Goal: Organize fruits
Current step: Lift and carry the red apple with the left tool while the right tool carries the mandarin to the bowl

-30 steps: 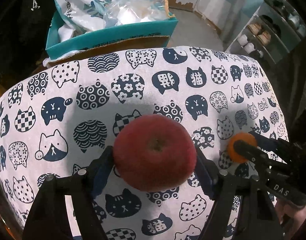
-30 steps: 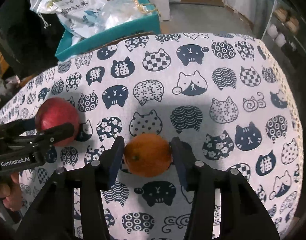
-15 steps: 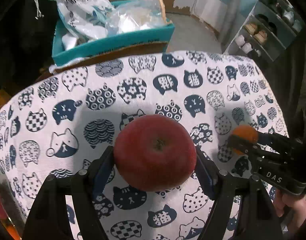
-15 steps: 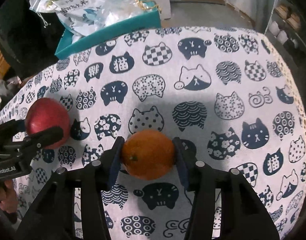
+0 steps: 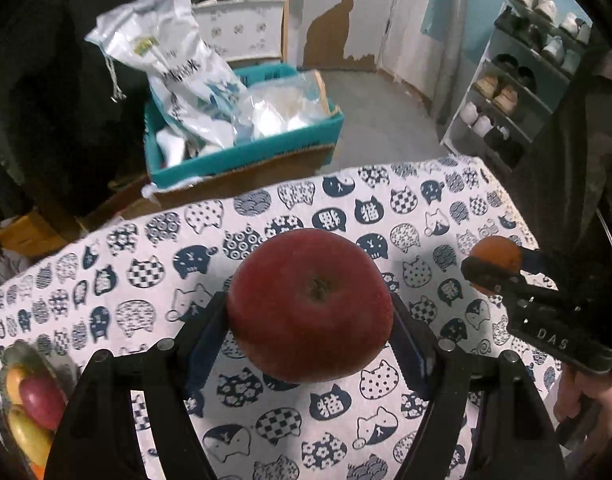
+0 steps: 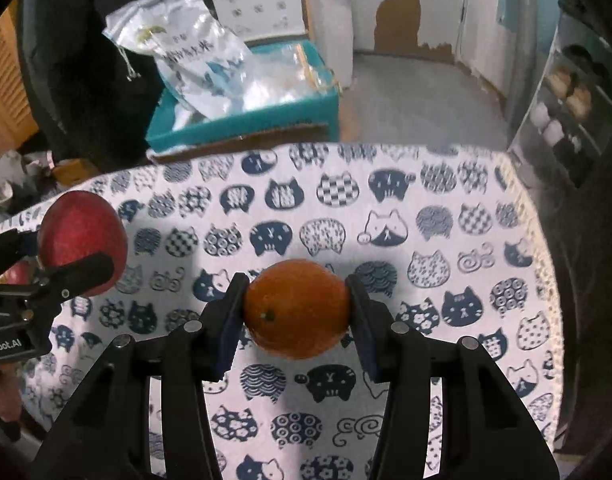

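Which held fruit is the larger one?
The red apple in the left tongs; it spreads them wider than the orange does the right tongs.

— What is seen of the apple point(image 5: 310, 304)?
— A large, dark red apple is held clear above the cat-print cloth point(image 5: 154, 264), its stem hollow turned toward the camera.
— And the orange point(image 6: 297, 309)?
— 1 round orange is held likewise, its green stem scar at the lower left.
— Anything else?
— Red and yellow fruit point(image 5: 28, 408), perhaps in a bowl, is blurred at the cloth's left edge.
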Demonstrator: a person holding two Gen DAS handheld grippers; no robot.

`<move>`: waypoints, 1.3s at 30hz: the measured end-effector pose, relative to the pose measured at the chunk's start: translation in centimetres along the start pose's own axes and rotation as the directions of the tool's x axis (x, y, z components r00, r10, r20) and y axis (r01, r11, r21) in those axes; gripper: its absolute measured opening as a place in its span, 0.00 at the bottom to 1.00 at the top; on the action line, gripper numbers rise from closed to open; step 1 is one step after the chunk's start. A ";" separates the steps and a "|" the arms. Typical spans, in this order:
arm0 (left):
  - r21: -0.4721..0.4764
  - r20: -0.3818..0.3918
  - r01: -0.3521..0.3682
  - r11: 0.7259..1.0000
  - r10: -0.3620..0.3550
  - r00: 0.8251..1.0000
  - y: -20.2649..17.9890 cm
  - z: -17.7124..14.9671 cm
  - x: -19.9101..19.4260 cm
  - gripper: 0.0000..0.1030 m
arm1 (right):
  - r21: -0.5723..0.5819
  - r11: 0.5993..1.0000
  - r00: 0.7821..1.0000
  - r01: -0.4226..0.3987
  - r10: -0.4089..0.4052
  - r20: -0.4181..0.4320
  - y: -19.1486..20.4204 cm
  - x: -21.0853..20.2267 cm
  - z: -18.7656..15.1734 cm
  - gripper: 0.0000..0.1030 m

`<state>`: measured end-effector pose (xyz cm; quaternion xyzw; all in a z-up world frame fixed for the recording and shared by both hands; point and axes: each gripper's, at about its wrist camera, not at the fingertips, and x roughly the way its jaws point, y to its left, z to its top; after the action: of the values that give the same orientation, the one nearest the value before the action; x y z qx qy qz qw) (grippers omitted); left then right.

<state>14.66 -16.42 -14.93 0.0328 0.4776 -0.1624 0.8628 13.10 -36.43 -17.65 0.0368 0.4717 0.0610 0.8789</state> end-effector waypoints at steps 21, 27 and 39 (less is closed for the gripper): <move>0.019 0.166 -0.012 1.000 0.008 0.986 0.4 -1.8 -12.3 0.75 | -0.077 0.995 0.983 -0.057 0.069 0.168 4.7 -10.8 2.0 0.47; 0.003 0.182 -0.004 1.000 0.003 0.983 1.5 -2.6 -14.4 0.75 | -0.101 0.991 0.974 -0.092 0.110 0.196 6.5 -12.7 2.3 0.47; -0.024 0.239 -0.026 0.999 0.031 0.971 3.9 -3.8 -18.5 0.75 | -0.159 0.980 0.960 -0.120 0.155 0.235 10.2 -15.1 3.0 0.47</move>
<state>3.70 -7.31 -1.98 0.0111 0.3712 -0.1477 0.9167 6.58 -28.50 -2.35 0.0138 0.3499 0.1508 0.9245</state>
